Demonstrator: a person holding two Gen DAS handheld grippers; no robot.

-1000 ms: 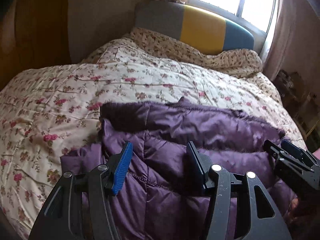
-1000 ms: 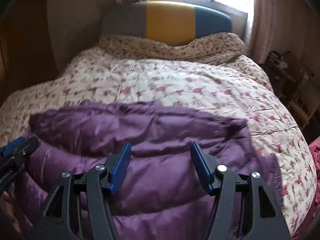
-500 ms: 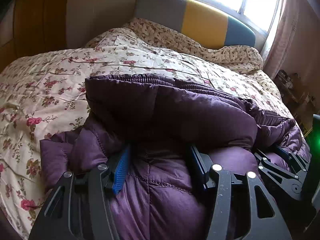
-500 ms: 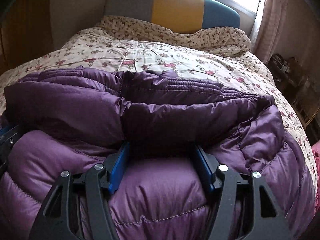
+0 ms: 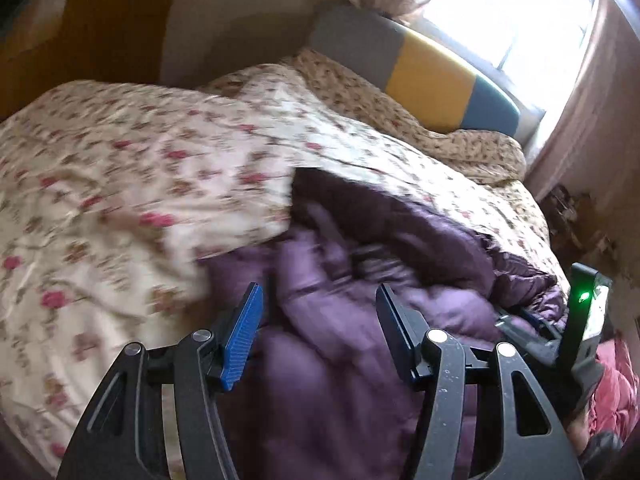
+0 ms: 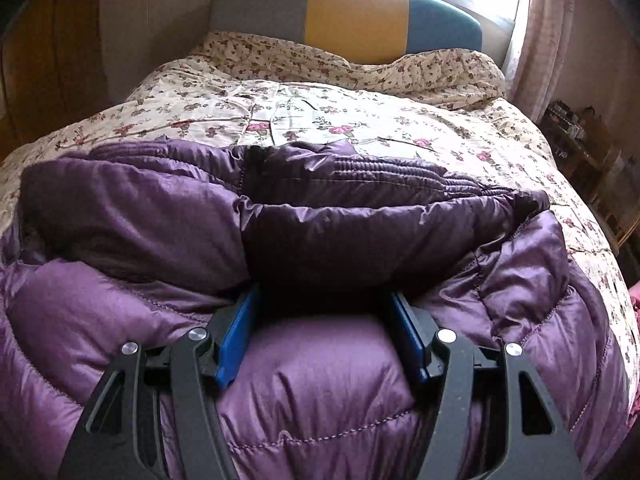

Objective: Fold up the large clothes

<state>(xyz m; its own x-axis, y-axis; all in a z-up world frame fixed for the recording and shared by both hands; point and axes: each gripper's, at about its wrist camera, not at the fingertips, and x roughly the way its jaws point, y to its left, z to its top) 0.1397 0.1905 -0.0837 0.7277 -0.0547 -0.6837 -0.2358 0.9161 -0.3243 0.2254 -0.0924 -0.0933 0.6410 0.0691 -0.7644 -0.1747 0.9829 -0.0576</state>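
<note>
A purple puffer jacket [image 6: 120,208] lies across the near end of the bed, its upper part folded over into a thick roll. My right gripper [image 6: 325,296] is pushed down into it. Both its fingertips are hidden under the roll, and a puffy bulge of the jacket [image 5: 340,360] sits between the wide-standing jaws. My left gripper [image 5: 319,288] hovers over the jacket's left end. Its jaws are opening, both pads show bare, and nothing is pinched between them. The left wrist view is blurred, with the right gripper [image 5: 524,320] at its right edge.
The bed carries a cream floral quilt [image 6: 320,112] that runs to a grey, yellow and blue headboard [image 6: 356,12] under a bright window. A pink garment [image 5: 616,380] lies at the right edge. Cluttered shelves [image 6: 580,132] stand to the right of the bed.
The jacket's top part has been folded over into a roll. My left gripper has slid left out from under it, pads now bare. My right gripper sank into the jacket and stays there.
</note>
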